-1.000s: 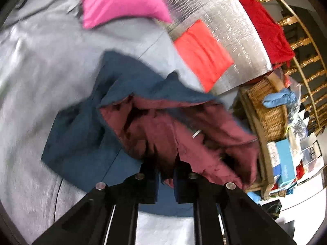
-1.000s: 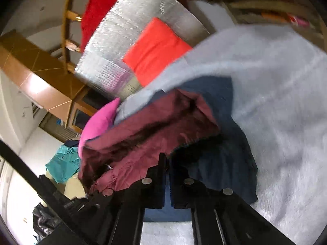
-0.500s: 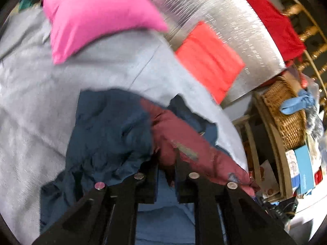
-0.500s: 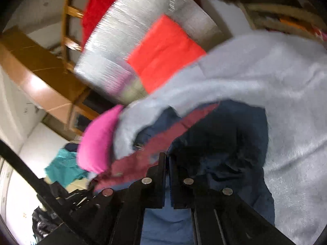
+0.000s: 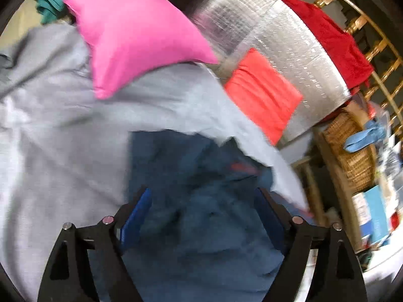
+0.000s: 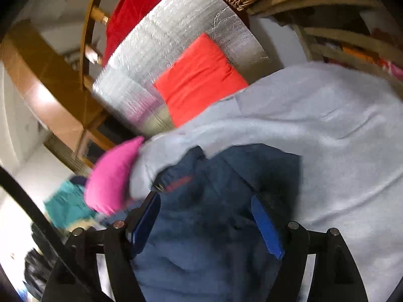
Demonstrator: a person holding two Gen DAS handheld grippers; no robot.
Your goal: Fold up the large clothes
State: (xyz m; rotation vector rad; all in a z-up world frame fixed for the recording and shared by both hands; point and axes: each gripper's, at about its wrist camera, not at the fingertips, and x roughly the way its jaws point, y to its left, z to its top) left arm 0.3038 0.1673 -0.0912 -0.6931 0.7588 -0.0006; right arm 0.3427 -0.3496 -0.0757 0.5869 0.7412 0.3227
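A dark blue garment lies in a folded heap on the light grey bed cover. Only a thin strip of its red lining shows. It also shows in the right wrist view, with a red strip near its far edge. My left gripper is open, its blue pads on either side of the garment and just above it. My right gripper is open too, over the same garment, holding nothing.
A pink pillow lies at the far side of the bed. A red cushion leans on a silver foil panel. A wicker basket and shelves with boxes stand at the right. A teal cloth lies beyond the bed.
Both grippers were shut on the garment's maroon-lined flap and carried it over. Now both have opened and let it go. The maroon lining is folded under, leaving blue on top.
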